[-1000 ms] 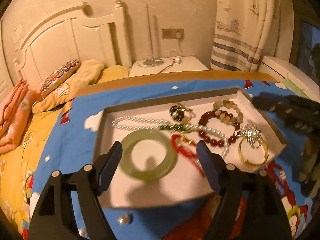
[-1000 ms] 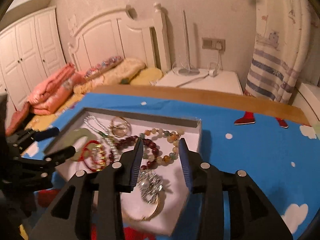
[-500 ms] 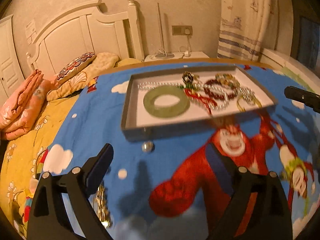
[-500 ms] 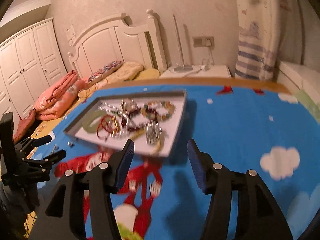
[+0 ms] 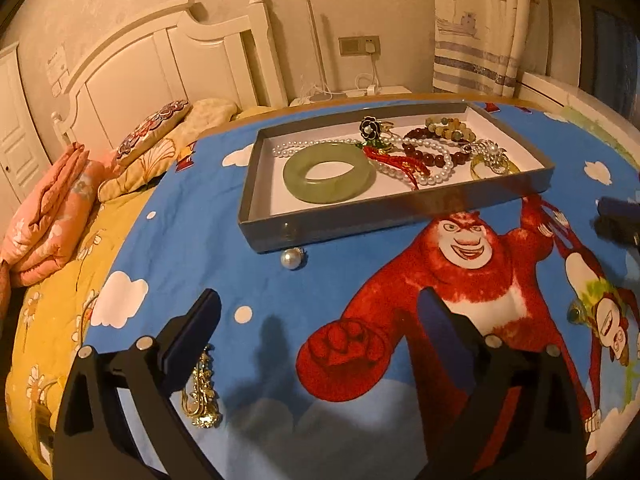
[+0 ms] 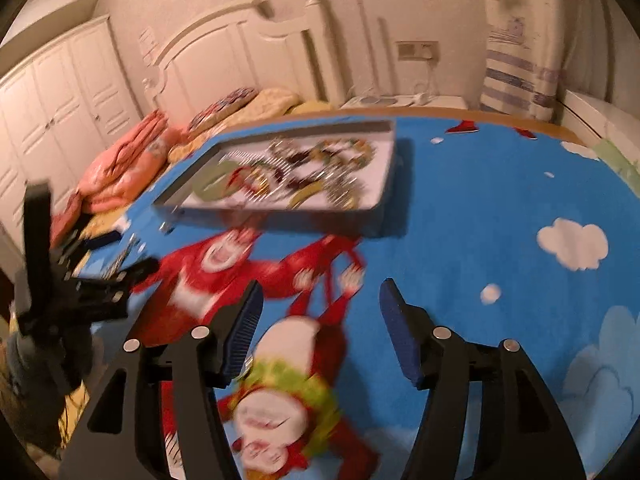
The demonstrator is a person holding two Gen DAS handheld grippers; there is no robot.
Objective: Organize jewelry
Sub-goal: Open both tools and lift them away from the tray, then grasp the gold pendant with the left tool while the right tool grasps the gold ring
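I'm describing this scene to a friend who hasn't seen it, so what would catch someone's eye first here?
Probably the big red cartoon ape printed on the blue cloth, spread right in front of the left gripper. Behind it sits a shallow grey tray heaped with jewelry, its pale green bangle lying flat at the left end. A single pearl rests on the cloth just outside the tray's near wall.

Both tools, left (image 5: 320,316) and right (image 6: 320,308), now back off the tray (image 5: 400,216), jaws just opening, empty.
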